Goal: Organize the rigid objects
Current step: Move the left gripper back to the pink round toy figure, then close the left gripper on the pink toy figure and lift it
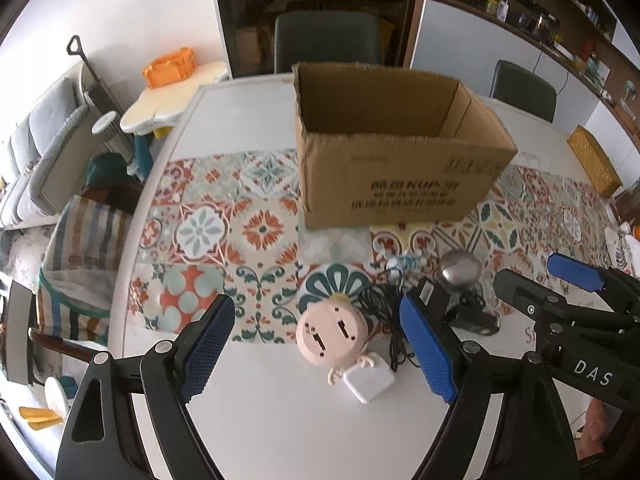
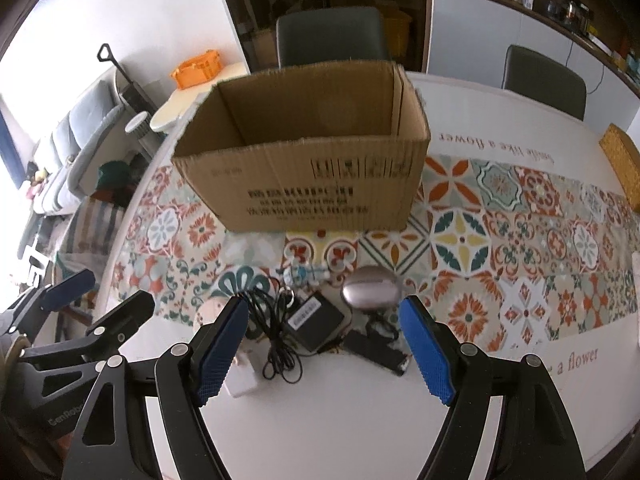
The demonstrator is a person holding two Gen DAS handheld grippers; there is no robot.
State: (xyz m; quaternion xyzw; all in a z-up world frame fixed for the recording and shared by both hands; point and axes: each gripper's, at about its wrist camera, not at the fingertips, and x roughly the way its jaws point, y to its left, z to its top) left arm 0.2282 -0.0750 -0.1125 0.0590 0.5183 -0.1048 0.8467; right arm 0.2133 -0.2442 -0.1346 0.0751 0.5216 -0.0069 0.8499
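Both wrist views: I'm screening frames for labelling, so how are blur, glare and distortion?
Left wrist view: strong fisheye bending at the table edge; cardboard box print slightly smeared; the pink round toy is sharp. Right wrist view: same curvature, window glare at the left edge, box print soft, black adapter readable.

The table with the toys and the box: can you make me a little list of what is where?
box: open brown cardboard box, upright, at the back on the patterned runner
pile in front: pink round toy, tangled black cable, black adapter, silver oval case
left gripper: open, around the pink toy
right gripper: open, above the pile
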